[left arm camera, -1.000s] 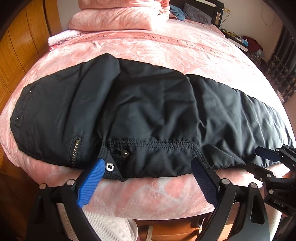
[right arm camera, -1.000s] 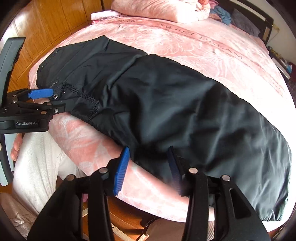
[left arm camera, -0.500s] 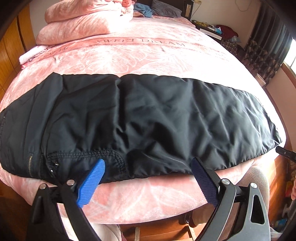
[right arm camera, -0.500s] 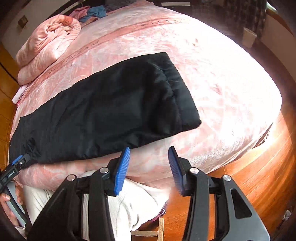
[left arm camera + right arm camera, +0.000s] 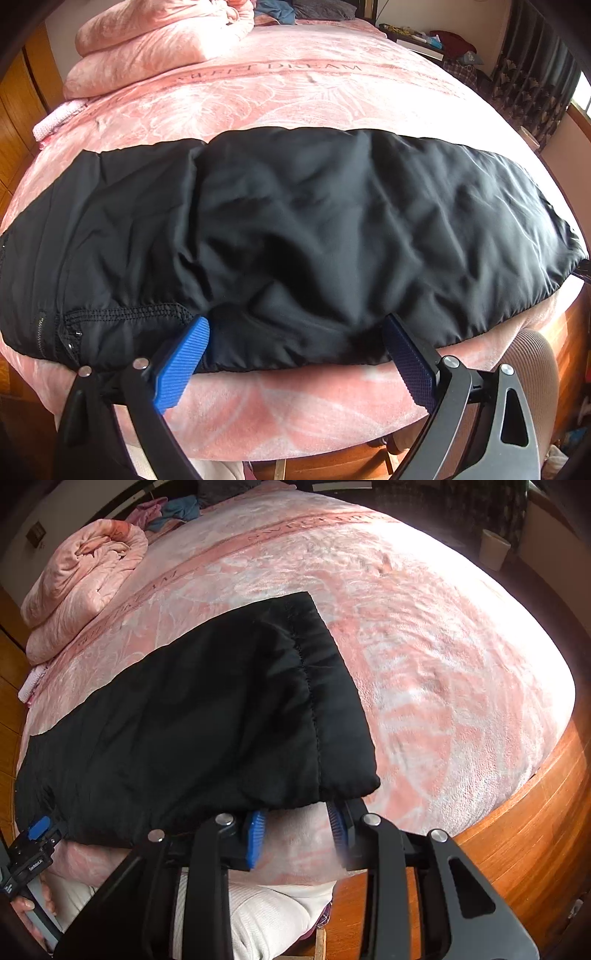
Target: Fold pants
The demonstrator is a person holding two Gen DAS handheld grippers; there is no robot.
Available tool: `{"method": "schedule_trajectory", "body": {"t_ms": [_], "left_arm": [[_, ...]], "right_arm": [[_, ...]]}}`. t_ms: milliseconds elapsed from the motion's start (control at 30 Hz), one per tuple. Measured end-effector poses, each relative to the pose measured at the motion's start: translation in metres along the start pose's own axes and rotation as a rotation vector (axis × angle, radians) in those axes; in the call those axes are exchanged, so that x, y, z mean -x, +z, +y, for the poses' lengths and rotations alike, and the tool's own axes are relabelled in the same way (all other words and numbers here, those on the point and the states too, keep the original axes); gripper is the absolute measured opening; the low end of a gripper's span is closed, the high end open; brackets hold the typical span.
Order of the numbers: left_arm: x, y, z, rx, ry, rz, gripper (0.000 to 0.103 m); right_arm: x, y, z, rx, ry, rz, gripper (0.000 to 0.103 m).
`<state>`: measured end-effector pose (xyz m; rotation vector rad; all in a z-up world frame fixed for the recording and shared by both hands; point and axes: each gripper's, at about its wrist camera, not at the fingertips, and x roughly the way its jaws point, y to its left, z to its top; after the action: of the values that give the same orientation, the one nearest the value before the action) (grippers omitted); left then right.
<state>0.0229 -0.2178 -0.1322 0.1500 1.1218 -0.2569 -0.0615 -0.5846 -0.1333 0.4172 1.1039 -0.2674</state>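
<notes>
Now, item: black pants (image 5: pixel 295 229), laid lengthwise along near edge of pink bed (image 5: pixel 295 92), legs stacked. Change over last second: both grippers shifted rightward along near edge. Left gripper (image 5: pixel 295 343), jaws wide, empty, moved from waistband snap to mid-leg edge. Right gripper (image 5: pixel 297 821), jaws apart, empty, moved from mid-leg to cuff (image 5: pixel 332 701) corner. Reading: cuff-end pickup likely next; no fold begun.

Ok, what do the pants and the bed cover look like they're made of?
The pants look like smooth black synthetic, perhaps nylon: a faint sheen, crisp small wrinkles, and a stitched hem in the right wrist view. The bed cover looks like plush pink fleece or velvet, with a soft nap and pale embossed pattern.
</notes>
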Motion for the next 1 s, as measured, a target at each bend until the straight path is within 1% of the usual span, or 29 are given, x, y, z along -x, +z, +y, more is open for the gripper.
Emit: {"method": "schedule_trajectory", "body": {"t_ms": [67,133,167,200,233,267,367,500,533,567,633,733,833,900,1000], "left_arm": [[-0.005,0.003,0.000,0.006,0.008,0.002,0.095],[-0.008,0.005,-0.001,0.006,0.016,-0.004,0.096],[-0.008,0.005,-0.002,0.003,0.018,-0.007,0.096],[-0.009,0.006,-0.002,0.000,0.019,-0.009,0.096],[-0.008,0.006,-0.002,-0.002,0.020,-0.009,0.096],[-0.007,0.006,-0.002,-0.003,0.020,-0.010,0.096],[-0.001,0.005,-0.004,-0.013,0.014,-0.021,0.096],[0.004,0.001,-0.007,-0.024,0.005,-0.027,0.096],[0.004,0.000,-0.008,-0.021,0.000,-0.021,0.096],[0.004,0.000,-0.008,-0.016,-0.006,-0.018,0.096],[0.005,0.000,-0.010,-0.002,-0.012,-0.019,0.096],[0.005,0.005,-0.016,0.002,-0.024,-0.026,0.096],[0.000,0.009,-0.025,-0.005,-0.036,-0.020,0.096],[-0.005,0.010,-0.029,-0.005,-0.035,-0.009,0.096],[-0.011,0.011,-0.030,0.002,-0.032,-0.005,0.096]], "right_arm": [[-0.007,0.001,-0.004,-0.015,0.011,0.010,0.030],[-0.002,-0.005,-0.008,-0.011,0.007,-0.003,0.029],[0.001,-0.008,-0.009,-0.014,0.003,-0.008,0.032],[0.004,-0.013,-0.012,-0.025,-0.007,-0.012,0.039],[0.008,-0.017,-0.016,-0.038,-0.009,-0.017,0.042],[0.011,-0.021,-0.020,-0.053,-0.002,-0.020,0.042],[0.022,-0.033,-0.032,-0.117,0.078,-0.034,0.042],[0.031,-0.042,-0.039,-0.204,0.261,-0.058,0.048],[0.030,-0.042,-0.037,-0.211,0.286,-0.061,0.050],[0.028,-0.041,-0.035,-0.209,0.292,-0.059,0.050],[0.022,-0.038,-0.028,-0.196,0.263,-0.047,0.050],[0.012,-0.033,-0.022,-0.209,0.268,-0.037,0.050],[0.004,-0.028,-0.020,-0.205,0.231,-0.032,0.050],[-0.003,-0.026,-0.021,-0.219,0.245,-0.027,0.051],[-0.011,-0.023,-0.026,-0.255,0.284,-0.046,0.053]]}}
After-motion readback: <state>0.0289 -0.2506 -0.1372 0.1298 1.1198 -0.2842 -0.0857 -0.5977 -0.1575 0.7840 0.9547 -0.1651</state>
